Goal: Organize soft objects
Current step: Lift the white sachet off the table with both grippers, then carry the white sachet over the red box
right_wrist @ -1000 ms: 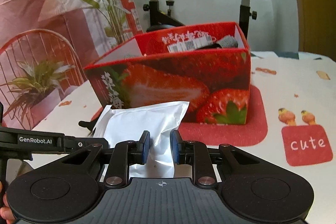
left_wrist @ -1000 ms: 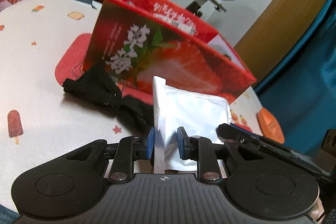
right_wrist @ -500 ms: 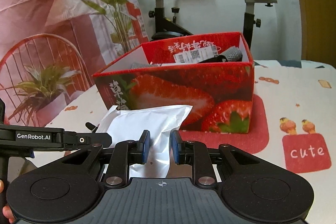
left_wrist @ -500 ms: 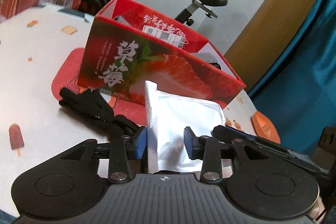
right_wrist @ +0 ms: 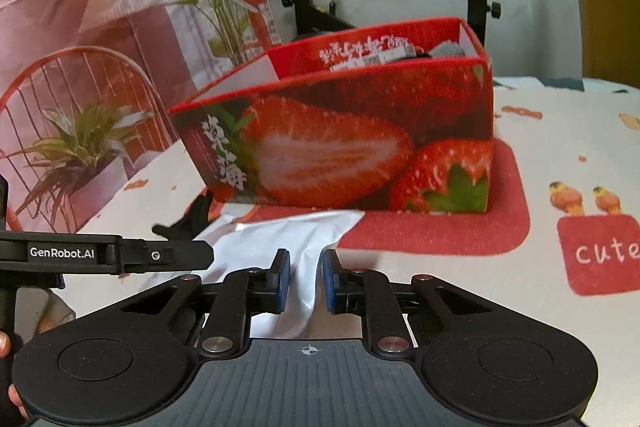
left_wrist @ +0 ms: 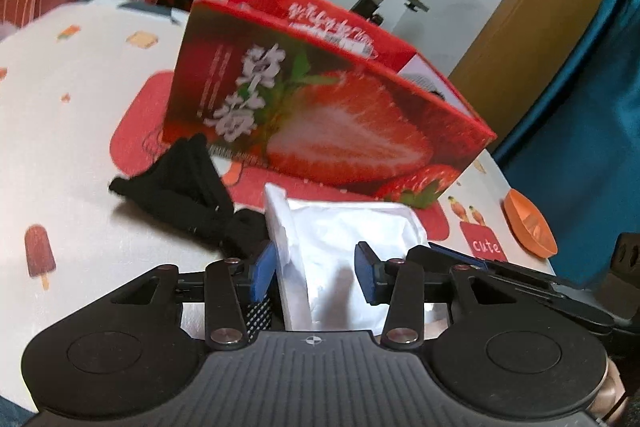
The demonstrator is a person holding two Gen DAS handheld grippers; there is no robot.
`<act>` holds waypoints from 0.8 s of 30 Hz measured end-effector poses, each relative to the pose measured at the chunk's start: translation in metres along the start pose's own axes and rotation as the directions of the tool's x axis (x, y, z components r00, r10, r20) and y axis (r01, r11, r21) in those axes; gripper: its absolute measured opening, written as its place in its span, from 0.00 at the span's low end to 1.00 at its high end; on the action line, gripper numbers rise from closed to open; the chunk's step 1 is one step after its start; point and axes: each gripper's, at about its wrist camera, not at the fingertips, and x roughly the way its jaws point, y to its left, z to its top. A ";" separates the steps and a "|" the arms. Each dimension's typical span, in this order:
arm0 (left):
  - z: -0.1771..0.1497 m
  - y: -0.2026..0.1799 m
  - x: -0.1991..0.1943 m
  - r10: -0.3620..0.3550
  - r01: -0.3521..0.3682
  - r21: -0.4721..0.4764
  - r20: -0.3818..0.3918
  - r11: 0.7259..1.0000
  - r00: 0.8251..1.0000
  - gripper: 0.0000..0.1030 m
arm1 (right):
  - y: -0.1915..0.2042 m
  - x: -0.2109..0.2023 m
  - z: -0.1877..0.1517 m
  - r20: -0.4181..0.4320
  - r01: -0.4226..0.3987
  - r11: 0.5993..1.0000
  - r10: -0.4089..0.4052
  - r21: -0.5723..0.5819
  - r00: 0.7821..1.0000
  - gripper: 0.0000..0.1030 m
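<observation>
Right now I'm in the middle of handing the white pouch [left_wrist: 344,251] between my two tools, in front of the strawberry box [left_wrist: 320,115] that sits on the counter [left_wrist: 60,155]. My left gripper [left_wrist: 316,273] has just been opening: its blue pads stand apart, with the pouch between them but loose; the left pad sits close against the folded edge and the right pad is clear of the film. So that one has let go. My right gripper [right_wrist: 303,281] has just been closing, and in its own view the pads are nearly together with a fold of the pouch [right_wrist: 288,247] pinched between them, so I read it as grasping the pouch alone. The pouch lies low, just beside the box's front wall, its far corner near the red mat under the box. A black cloth [left_wrist: 188,195] is heaped on the counter to the left of the pouch, touching or almost touching it.

Next, I judge, I need to back the left tool away without snagging the pouch, then lift the pouch with the right over the box's near rim [right_wrist: 332,79] and lower it inside, where other items already lie. One pinched fold may slip, so a steady lift matters.
</observation>
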 end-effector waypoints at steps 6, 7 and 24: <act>-0.003 0.017 0.008 0.026 -0.029 -0.074 -0.044 0.997 0.999 0.15 | -0.009 0.007 -0.007 -0.025 -0.003 0.999 0.004 0.037 1.000 0.14; -0.003 0.019 0.009 0.022 -0.026 -0.084 -0.047 0.996 0.999 0.14 | -0.010 0.008 -0.008 -0.029 -0.003 0.999 0.004 0.038 1.000 0.14; 0.021 -0.015 -0.039 -0.012 -0.004 0.080 0.205 0.997 0.979 0.05 | -0.006 -0.023 0.017 0.156 -0.037 0.999 0.034 0.015 0.987 0.12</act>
